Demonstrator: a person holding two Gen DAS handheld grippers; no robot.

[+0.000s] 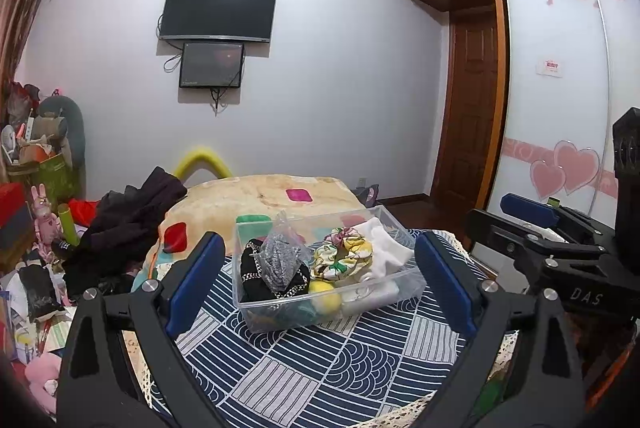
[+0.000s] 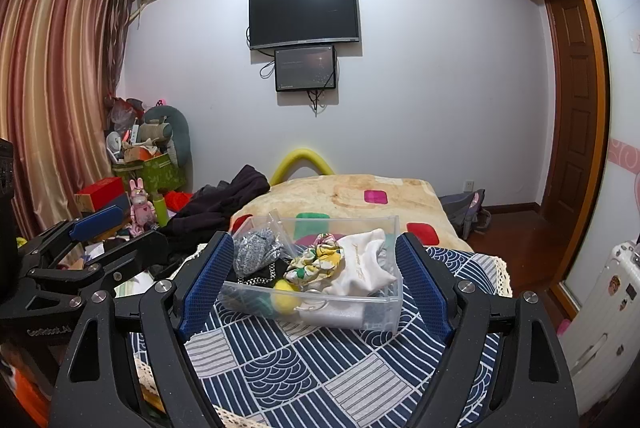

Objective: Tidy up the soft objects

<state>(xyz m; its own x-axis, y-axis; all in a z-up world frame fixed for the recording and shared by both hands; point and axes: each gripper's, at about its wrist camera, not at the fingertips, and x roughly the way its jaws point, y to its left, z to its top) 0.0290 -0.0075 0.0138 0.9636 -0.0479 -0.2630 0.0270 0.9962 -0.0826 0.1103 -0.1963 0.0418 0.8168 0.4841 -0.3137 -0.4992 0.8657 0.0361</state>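
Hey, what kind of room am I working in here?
Most likely a bedroom: a bed under a beige blanket, a television on the wall facing it, and a sliding-door wardrobe beside the door.

Left gripper (image 1: 320, 280) fingers spread wide, empty, right gripper (image 2: 316, 284) fingers likewise spread, side by side

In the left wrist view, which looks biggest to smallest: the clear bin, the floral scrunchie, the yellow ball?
1. Clear plastic bin, by far.
2. Floral scrunchie.
3. Yellow ball, though partly hidden, so its rank against the scrunchie is less sure.
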